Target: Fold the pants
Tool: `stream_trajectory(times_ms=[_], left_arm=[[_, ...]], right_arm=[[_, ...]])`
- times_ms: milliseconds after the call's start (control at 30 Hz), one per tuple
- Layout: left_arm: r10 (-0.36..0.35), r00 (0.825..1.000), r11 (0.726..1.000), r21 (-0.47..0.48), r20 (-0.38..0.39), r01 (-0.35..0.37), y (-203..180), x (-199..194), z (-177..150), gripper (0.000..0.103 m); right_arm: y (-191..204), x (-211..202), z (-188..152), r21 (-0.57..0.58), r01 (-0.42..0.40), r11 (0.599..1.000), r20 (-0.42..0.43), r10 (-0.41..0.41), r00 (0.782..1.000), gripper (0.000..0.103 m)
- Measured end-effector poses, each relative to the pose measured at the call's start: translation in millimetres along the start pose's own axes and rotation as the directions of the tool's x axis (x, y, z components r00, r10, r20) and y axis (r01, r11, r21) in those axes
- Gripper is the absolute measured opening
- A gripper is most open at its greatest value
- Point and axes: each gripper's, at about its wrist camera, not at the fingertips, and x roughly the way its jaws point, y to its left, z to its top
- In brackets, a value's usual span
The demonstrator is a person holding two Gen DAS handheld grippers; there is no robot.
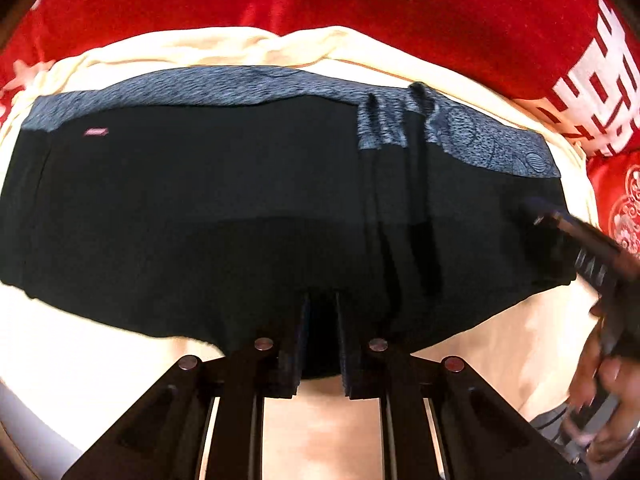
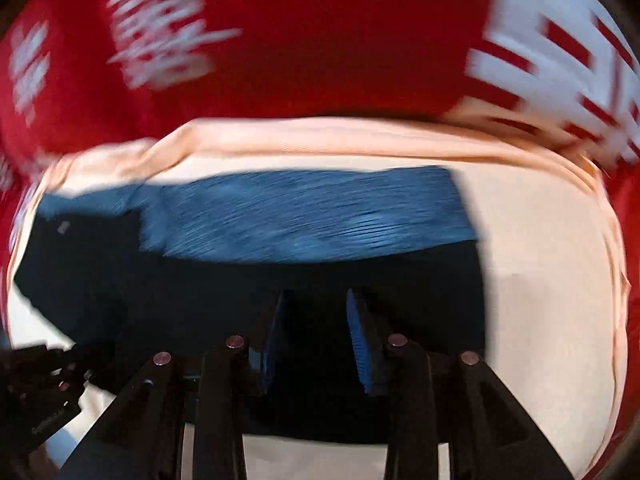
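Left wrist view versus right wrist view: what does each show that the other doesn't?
Only the left wrist view shows a small pink tag on the pants, gathered folds at the waistband, and the person's hand holding the right hand-held gripper. Only the right wrist view, motion-blurred, shows the pants' right edge with bare cream sheet beyond. Both show the dark pants, blue-grey waistband and red cloth behind.

surface: cream sheet (image 1: 500, 344) | behind: red cloth (image 1: 480, 32), white characters | light: warm
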Motion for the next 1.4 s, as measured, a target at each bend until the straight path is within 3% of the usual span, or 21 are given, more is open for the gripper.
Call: stream_trajectory(times_ms=[33, 67, 133, 233, 300, 533, 867, 1133, 1333, 1400], left_arm=[[0.007, 1.0, 1.0, -0.009, 0.005, -0.007, 3, -2, -3, 0.023], [0.017, 1.0, 1.0, -0.023, 0.012, -0.017, 5, -5, -4, 0.053], [0.045, 0.998, 0.996, -0.074, 0.052, -0.041, 14, -16, -10, 0.081], [0.037, 0.996, 0.99, -0.14, 0.079, -0.026, 33, -28, -19, 0.081], [0.057, 0.995, 0.985, -0.165, 0.081, -0.043, 42, -32, -25, 0.081], [0.136, 0.989, 0.973, -0.196, 0.064, -0.122, 74, -41, -53, 0.081], [0.186, 0.982, 0.965, -0.195, 0.043, -0.174, 108, -45, -54, 0.081], [0.16, 0.986, 0.959, -0.243, 0.049, -0.143, 143, -49, -56, 0.082], [0.145, 0.988, 0.956, -0.263, 0.048, -0.127, 162, -49, -56, 0.082], [0.141, 0.989, 0.955, -0.269, 0.046, -0.123, 168, -49, -57, 0.082]], right_arm=[[15, 1, -3, -0.048, -0.004, 0.999, -0.008, 0.003, 1.0, 0.035], [29, 2, -7, -0.091, -0.002, 0.996, -0.012, 0.001, 1.0, 0.035], [49, 1, -14, -0.151, 0.008, 0.988, -0.012, -0.009, 1.0, 0.035], [51, -2, -17, -0.15, -0.006, 0.989, -0.028, 0.001, 1.0, 0.035], [47, -5, -14, -0.125, -0.066, 0.99, -0.05, 0.06, 0.997, 0.035], [43, -20, -10, -0.064, -0.083, 0.994, -0.032, 0.081, 0.996, 0.036], [67, -1, -20, -0.049, 0.051, 0.997, -0.075, -0.055, 0.996, 0.04], [82, -1, -18, -0.065, 0.139, 0.988, -0.094, -0.145, 0.985, 0.04], [94, -8, -21, -0.078, 0.166, 0.983, -0.105, -0.174, 0.979, 0.041], [101, -8, -21, -0.082, 0.145, 0.986, -0.115, -0.154, 0.981, 0.045]])
